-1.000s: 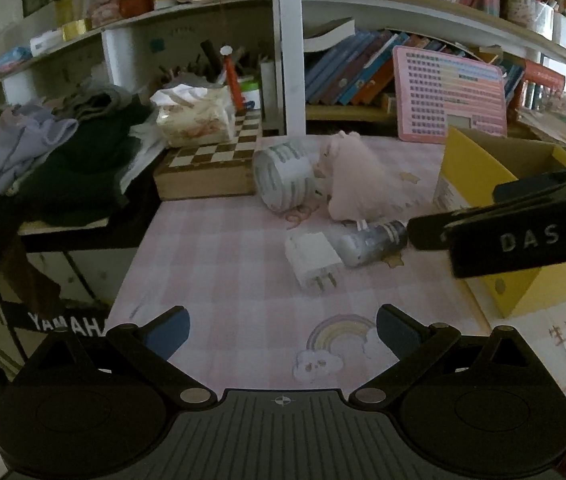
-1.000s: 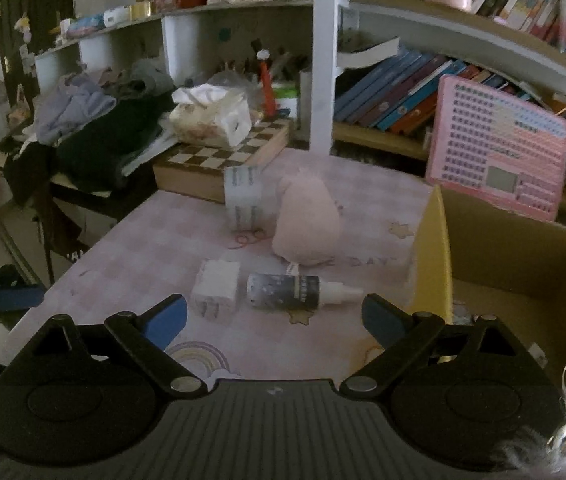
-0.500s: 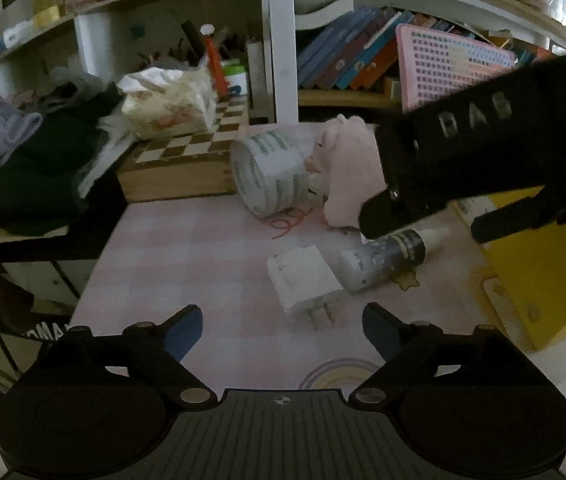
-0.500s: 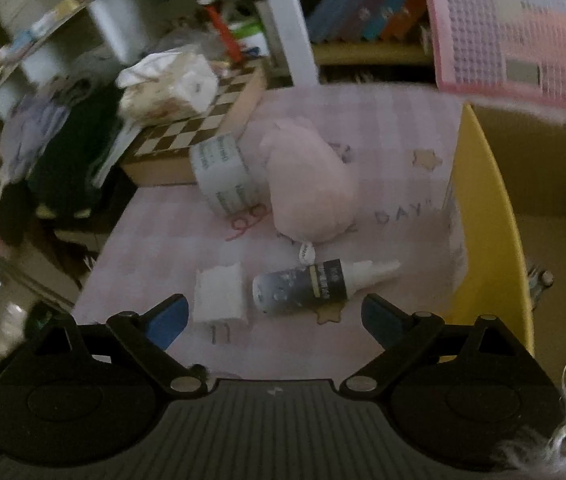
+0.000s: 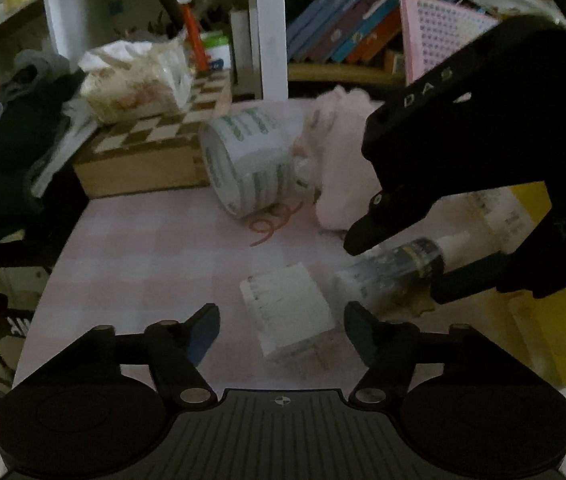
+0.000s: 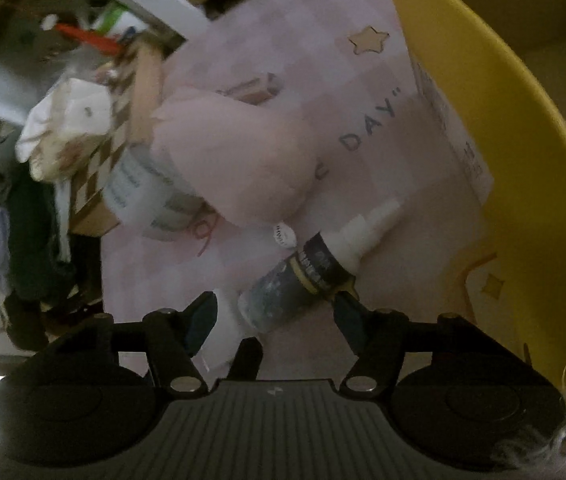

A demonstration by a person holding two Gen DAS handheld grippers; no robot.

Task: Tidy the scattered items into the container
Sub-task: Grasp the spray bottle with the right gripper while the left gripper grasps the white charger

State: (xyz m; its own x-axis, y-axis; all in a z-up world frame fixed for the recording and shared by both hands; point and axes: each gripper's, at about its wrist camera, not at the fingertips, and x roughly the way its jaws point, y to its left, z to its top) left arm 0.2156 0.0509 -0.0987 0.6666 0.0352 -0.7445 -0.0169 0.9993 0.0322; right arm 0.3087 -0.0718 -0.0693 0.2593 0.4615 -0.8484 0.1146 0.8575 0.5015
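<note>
My left gripper [image 5: 281, 332] hangs low over the pink checked cloth. A white charger plug [image 5: 291, 312] lies between its closing jaws, and the pads stand just clear of it. Beside the plug lies a small dark bottle [image 5: 391, 276] with a white nozzle. My right gripper [image 6: 275, 320] straddles that bottle [image 6: 303, 284]. Its jaws are closing too, with a gap still on the left side. A pink plush toy [image 5: 339, 160] and a roll of tape [image 5: 251, 164] lie further back. The yellow box [image 6: 503, 140] stands at the right.
A chessboard box [image 5: 155, 148] carrying a tissue pack [image 5: 135, 76] sits at the back left, under shelves of books. Dark clothes [image 5: 7, 168] are heaped beyond the table's left edge. The black body of the right gripper [image 5: 483, 140] fills the right of the left wrist view.
Both grippers have come down and forward onto the items, and their jaws have narrowed. The right gripper has rolled over and now brackets the bottle. The left one now brackets the plug.
</note>
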